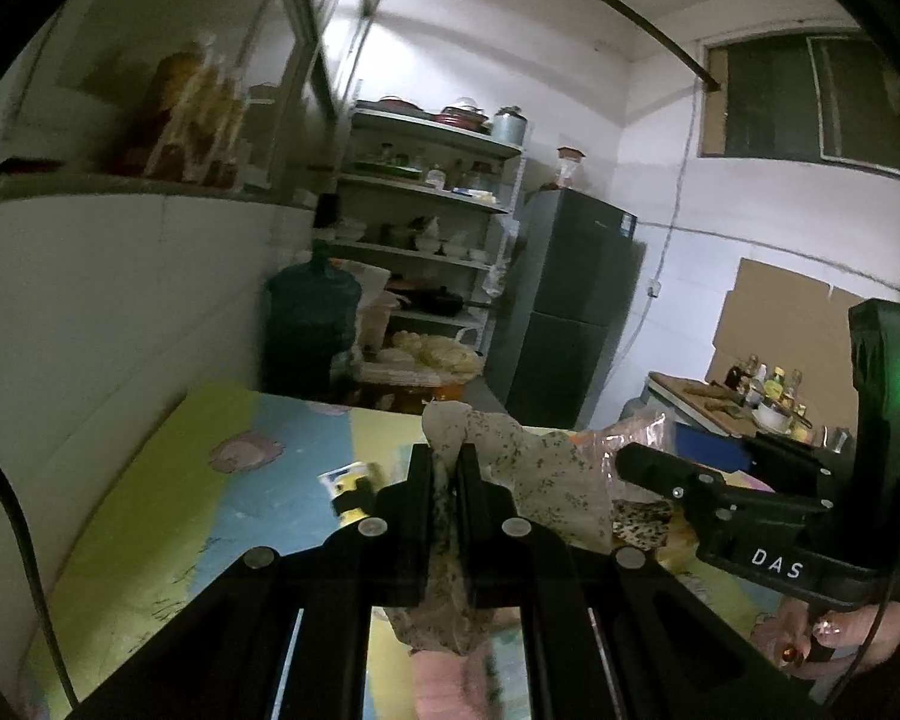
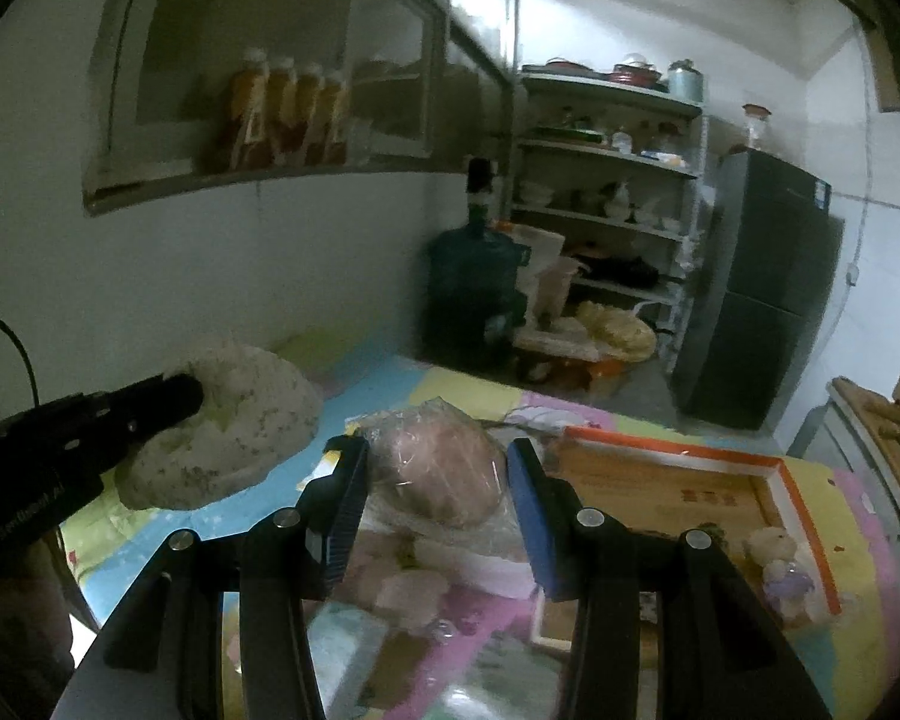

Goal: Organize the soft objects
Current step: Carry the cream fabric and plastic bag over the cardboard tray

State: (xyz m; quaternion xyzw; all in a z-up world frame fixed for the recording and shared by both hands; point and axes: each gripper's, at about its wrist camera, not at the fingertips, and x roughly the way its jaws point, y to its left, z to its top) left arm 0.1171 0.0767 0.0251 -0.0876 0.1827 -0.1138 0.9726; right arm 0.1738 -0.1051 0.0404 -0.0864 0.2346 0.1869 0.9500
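My left gripper (image 1: 445, 468) is shut on a beige speckled cloth (image 1: 528, 468) and holds it above the colourful mat (image 1: 168, 510); the cloth drapes right of the fingers. In the right wrist view the same cloth (image 2: 240, 426) hangs at the left from the left gripper (image 2: 180, 396). My right gripper (image 2: 438, 468) is open, its jaws on either side of a pink soft object in clear plastic wrap (image 2: 444, 468). The right gripper (image 1: 630, 459) also shows in the left wrist view. An orange-rimmed cardboard box (image 2: 690, 492) lies to the right with a small plush toy (image 2: 777, 558) in it.
A yellow-black item (image 1: 354, 489) lies on the mat. Behind the mat stand a blue water jug (image 1: 312, 318), a shelf rack with dishes (image 1: 432, 210) and a dark fridge (image 1: 576, 300). A white wall (image 1: 120, 300) runs along the left. A counter with bottles (image 1: 768, 396) is at the right.
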